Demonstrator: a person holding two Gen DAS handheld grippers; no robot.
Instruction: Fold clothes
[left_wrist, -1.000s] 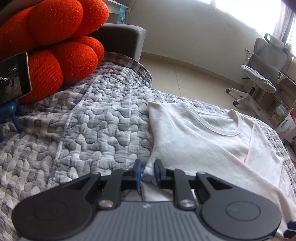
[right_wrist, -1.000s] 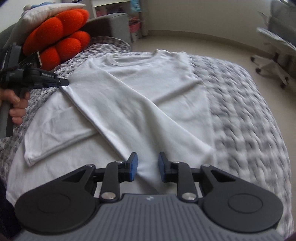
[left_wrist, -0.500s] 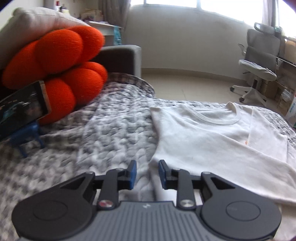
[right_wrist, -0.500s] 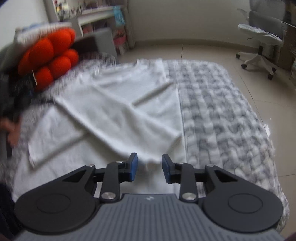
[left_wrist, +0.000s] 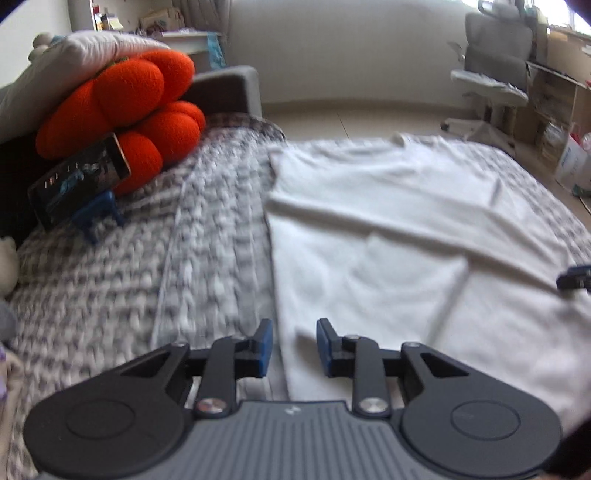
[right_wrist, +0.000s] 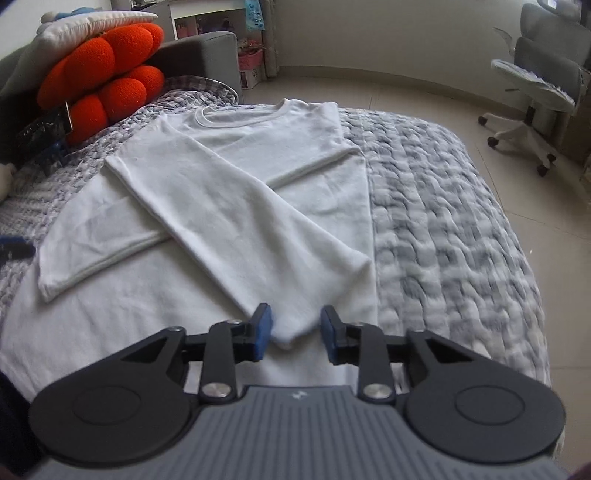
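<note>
A white long-sleeved T-shirt lies flat on a grey quilted bedspread, collar at the far end, both sleeves folded across the body. It also shows in the left wrist view. My left gripper is open and empty, above the shirt's left edge near the hem. My right gripper is open and empty, with the cuff end of the top sleeve lying between its fingers. The right gripper's tip shows at the right edge of the left wrist view.
An orange knotted cushion and a white pillow sit at the bed's far left, with a phone on a blue stand in front. A grey office chair stands on the tiled floor to the right.
Both grippers have opened wider and pulled back toward the hem end. The left one has let go of the shirt's edge. The sleeves now lie crossed on the body.
</note>
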